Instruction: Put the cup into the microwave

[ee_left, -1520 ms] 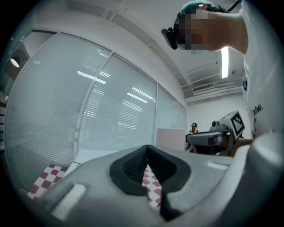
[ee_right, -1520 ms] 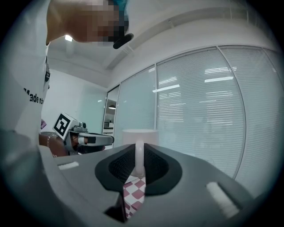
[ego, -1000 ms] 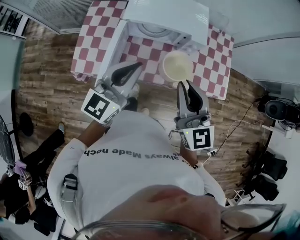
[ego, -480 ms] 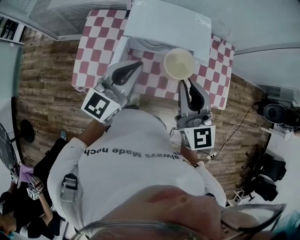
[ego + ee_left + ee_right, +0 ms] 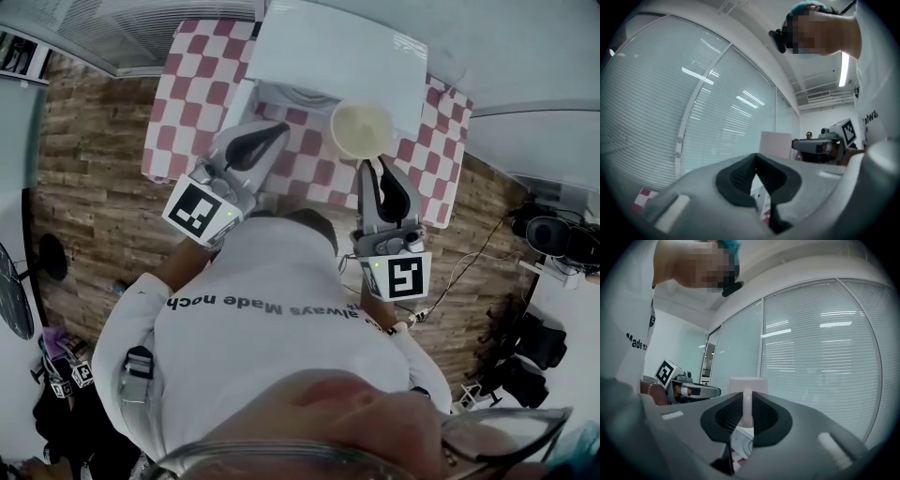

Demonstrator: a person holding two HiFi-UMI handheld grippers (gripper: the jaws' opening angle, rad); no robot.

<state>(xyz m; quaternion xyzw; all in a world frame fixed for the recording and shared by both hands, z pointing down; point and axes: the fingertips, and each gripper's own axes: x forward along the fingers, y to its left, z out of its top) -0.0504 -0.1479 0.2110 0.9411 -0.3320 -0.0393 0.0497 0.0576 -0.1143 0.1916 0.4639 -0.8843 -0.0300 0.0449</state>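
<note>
Checked cloth covered the desk (image 5: 183, 89), with a white microwave (image 5: 328, 47) at its far edge.
Right tongs (image 5: 375, 166) were clamped on the wall of the pale cup (image 5: 361, 128), holding it upright, mouth up, just before the microwave's front, toward the desk's right edge. Left tongs (image 5: 276, 128) hung alongside, jaws pressed together on nothing, tips near the microwave's left front corner.

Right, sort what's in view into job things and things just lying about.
Job: cup, its handle clamped in the right gripper; microwave.
Lying about: left gripper, shut on nothing; checked table; camera gear and cable on the floor.
</note>
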